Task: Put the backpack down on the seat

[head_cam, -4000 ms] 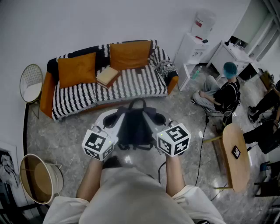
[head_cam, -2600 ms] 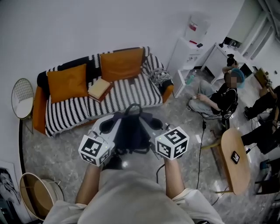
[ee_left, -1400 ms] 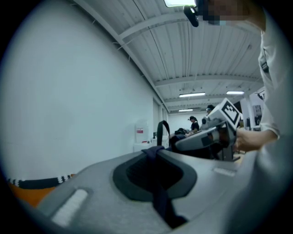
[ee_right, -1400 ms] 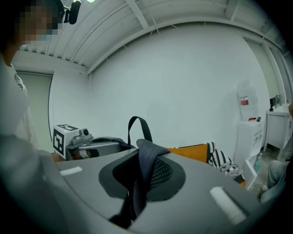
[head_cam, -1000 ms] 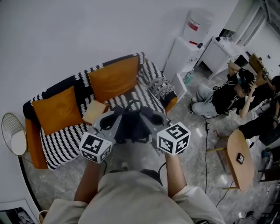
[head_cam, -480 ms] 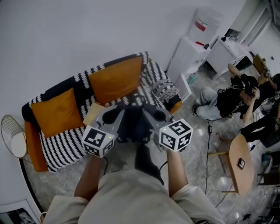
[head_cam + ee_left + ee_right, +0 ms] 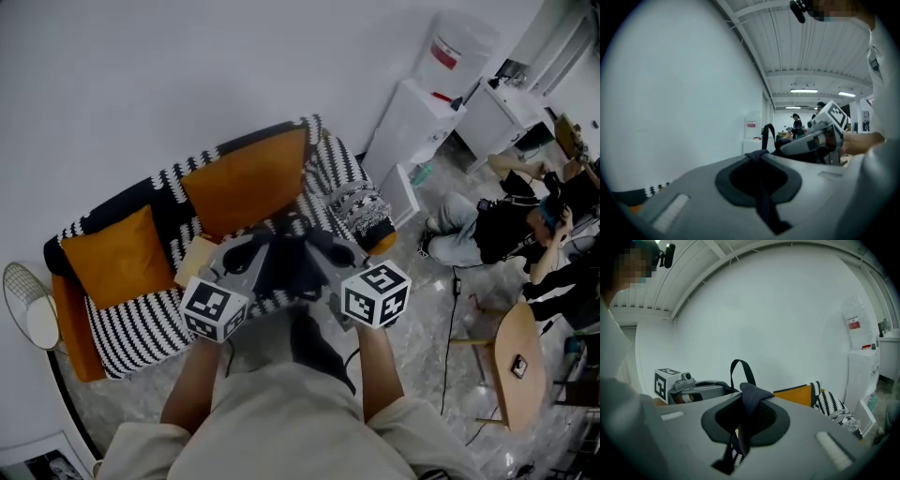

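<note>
A dark backpack (image 7: 291, 267) hangs between my two grippers, above the front edge of the striped sofa seat (image 7: 141, 314). My left gripper (image 7: 236, 261) is shut on a dark shoulder strap (image 7: 761, 187), which runs out through its closed jaws (image 7: 758, 154). In the same way my right gripper (image 7: 334, 257) is shut on the other strap (image 7: 749, 401), pinched at its jaws (image 7: 746, 397). The backpack's carry loop (image 7: 740, 367) stands up beyond the right jaws. The bag's lower part is hidden behind the grippers.
Two orange cushions (image 7: 246, 183) (image 7: 105, 255) lean on the sofa back; a tan book (image 7: 195, 259) and a patterned cushion (image 7: 361, 208) lie on the seat. A water dispenser (image 7: 427, 94), seated people (image 7: 487, 230) and a round wooden table (image 7: 516, 361) are at right, a wire chair (image 7: 28, 314) at left.
The sofa has come closer over the frames, and the backpack now hangs over its seat's front edge instead of over the floor. Both grips stay the same.
</note>
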Demonstrator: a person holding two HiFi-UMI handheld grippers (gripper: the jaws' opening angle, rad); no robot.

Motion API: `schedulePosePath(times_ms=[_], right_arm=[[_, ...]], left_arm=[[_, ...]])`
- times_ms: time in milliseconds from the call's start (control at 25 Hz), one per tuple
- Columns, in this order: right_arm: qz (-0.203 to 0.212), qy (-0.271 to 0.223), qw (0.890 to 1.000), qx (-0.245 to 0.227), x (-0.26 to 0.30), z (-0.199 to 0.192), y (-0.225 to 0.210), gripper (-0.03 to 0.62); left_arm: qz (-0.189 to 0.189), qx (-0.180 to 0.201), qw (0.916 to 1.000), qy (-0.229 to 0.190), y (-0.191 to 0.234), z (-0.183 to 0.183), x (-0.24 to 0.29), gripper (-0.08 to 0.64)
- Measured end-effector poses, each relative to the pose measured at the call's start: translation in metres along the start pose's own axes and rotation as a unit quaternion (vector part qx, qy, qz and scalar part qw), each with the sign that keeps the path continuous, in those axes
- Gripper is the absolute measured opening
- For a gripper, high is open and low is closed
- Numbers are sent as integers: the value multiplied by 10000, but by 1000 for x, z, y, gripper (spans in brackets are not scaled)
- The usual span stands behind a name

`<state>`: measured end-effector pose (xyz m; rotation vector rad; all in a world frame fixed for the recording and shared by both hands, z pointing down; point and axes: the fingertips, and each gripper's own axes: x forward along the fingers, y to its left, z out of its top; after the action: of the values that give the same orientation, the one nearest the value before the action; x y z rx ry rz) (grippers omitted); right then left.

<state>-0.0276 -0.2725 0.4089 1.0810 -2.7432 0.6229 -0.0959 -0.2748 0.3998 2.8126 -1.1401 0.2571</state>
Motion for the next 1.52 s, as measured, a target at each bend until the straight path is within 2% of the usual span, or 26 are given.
schedulePosePath(times_ms=[240,600,1000,1520], right_arm=[[12,148,9999,79,35,15,-66,25],[19,434,9987,257,87,20,-166,25],[44,780,9946,686,140,2,-268,25],[-24,1287,9873,932,206,-32,-391,25]], left_arm=[[26,-175,9997,148,39,-6,68,3],[-23,-239,9985,496,93,-28,169,3],[5,-574,9942,908,143,-72,268,3],[51,-855,9859,1437,205,-137,387,3]])
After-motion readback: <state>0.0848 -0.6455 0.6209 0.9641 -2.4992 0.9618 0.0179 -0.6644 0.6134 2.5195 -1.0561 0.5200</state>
